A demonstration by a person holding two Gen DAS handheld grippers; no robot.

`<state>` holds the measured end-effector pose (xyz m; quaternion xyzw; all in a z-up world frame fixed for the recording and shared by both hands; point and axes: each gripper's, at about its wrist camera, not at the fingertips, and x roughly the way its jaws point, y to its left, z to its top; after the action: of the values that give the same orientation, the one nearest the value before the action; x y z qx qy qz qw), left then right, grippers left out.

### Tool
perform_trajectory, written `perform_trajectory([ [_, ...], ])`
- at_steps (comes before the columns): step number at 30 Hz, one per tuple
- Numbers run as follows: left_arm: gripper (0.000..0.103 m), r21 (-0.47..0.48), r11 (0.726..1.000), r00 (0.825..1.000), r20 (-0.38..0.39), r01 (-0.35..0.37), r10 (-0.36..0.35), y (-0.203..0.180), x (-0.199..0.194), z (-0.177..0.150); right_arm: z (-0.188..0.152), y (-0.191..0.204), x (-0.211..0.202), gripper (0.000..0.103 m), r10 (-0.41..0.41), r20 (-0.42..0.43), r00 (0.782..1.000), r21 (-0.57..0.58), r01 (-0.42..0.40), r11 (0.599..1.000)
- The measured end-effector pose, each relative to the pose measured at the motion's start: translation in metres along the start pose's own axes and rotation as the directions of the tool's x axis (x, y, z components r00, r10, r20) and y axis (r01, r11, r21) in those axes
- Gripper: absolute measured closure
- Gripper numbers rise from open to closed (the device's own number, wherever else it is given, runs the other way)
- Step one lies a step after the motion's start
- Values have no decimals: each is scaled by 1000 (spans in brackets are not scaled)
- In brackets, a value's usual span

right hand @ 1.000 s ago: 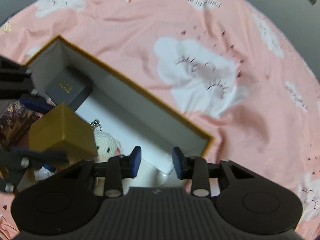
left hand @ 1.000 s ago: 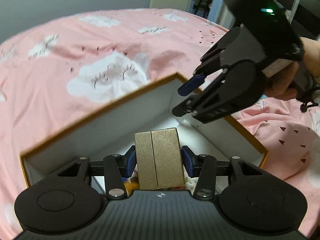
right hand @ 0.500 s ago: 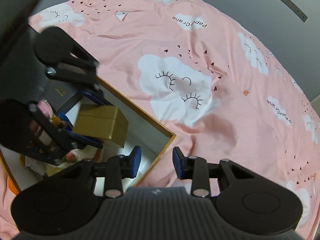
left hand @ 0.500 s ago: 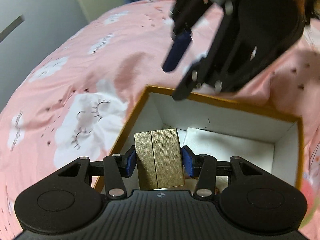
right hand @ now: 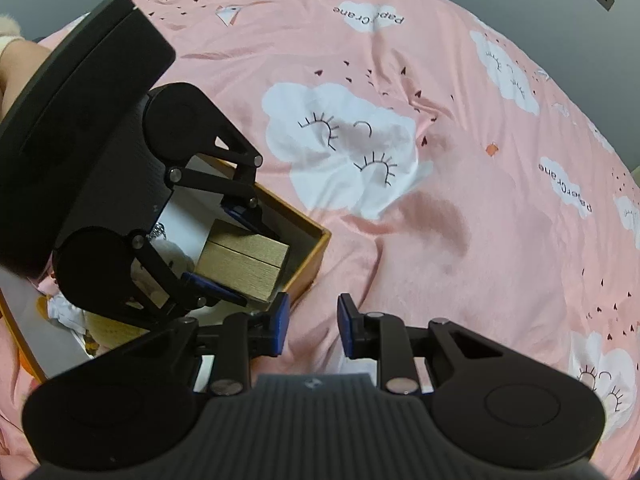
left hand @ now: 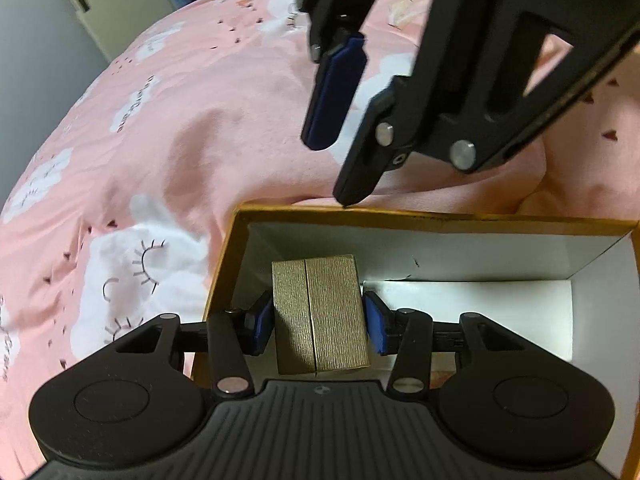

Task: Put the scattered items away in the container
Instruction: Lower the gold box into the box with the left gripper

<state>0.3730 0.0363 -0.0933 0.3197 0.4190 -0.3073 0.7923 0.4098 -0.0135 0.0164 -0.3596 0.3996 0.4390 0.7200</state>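
My left gripper [left hand: 319,320] is shut on a gold box [left hand: 319,316] and holds it inside the corner of an orange-rimmed cardboard container [left hand: 400,213] with white walls. In the right wrist view the gold box [right hand: 244,264] sits between the left gripper's blue pads [right hand: 240,216] in the container's corner [right hand: 320,252]. My right gripper [right hand: 311,326] is open and empty, hovering over the pink bedding just outside the container's rim. It shows from above in the left wrist view [left hand: 344,120].
Pink bedding with white clouds [right hand: 340,140] surrounds the container. Inside the container lie a white knitted toy [right hand: 172,256] and other small items [right hand: 64,308]. A door [left hand: 112,4] stands at the far left.
My left gripper has lowered the gold box deeper into the container's corner. My right gripper has drawn back over the rim and now hangs outside the container over the bedding.
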Motion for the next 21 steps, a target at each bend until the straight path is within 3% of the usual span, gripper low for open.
perform_trajectory([
  [10, 49, 35, 999, 1000, 12, 0, 0, -10, 8, 6, -3, 0, 11, 75, 21, -53, 998, 12, -21, 1000],
  [21, 47, -172, 985, 998, 69, 16, -4, 12, -21, -10, -10, 0, 14, 74, 23, -61, 998, 32, -21, 999],
])
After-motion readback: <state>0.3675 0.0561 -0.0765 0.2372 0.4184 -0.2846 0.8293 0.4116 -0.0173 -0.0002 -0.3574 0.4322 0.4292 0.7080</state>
